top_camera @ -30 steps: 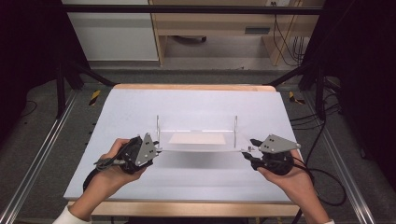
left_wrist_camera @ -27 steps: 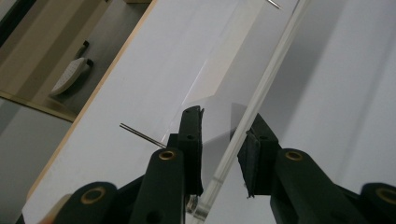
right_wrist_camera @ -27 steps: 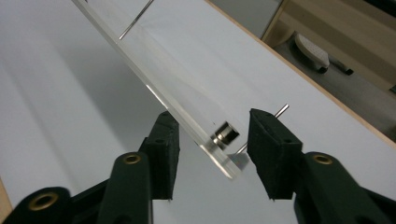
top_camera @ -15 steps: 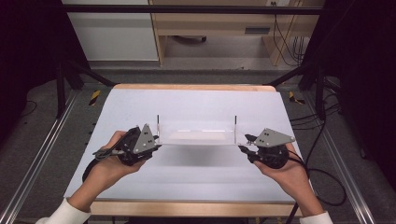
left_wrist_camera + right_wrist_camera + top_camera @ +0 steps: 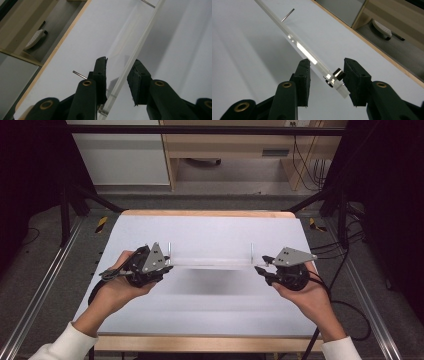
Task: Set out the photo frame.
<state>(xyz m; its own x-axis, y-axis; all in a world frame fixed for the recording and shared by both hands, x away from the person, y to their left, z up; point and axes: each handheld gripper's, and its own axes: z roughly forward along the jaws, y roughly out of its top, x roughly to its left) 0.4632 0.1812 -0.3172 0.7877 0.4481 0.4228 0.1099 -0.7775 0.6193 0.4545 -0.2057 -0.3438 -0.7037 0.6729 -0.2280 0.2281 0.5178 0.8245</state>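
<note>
A long clear plate (image 5: 210, 261) with a thin metal pin (image 5: 170, 249) standing at each end hangs level above the white table (image 5: 210, 320) and casts a shadow on it. My left gripper (image 5: 169, 265) is shut on its left end. In the left gripper view, the jaws of that gripper (image 5: 117, 75) stand on either side of the plate's edge (image 5: 140, 42). My right gripper (image 5: 260, 265) holds the other end. In the right gripper view, its jaws (image 5: 327, 77) bracket the plate (image 5: 297, 41) at a small metal stud (image 5: 338, 74).
The table has a wooden rim (image 5: 200, 343) at the front and back. Black frame posts (image 5: 65, 205) stand at its far corners. Cables (image 5: 345, 305) trail off to the right. A pale object (image 5: 382, 26) lies on the floor beyond the far edge.
Both grippers have risen a little and moved away from me with the plate between them. Its shadow now lies apart from it on the table.
</note>
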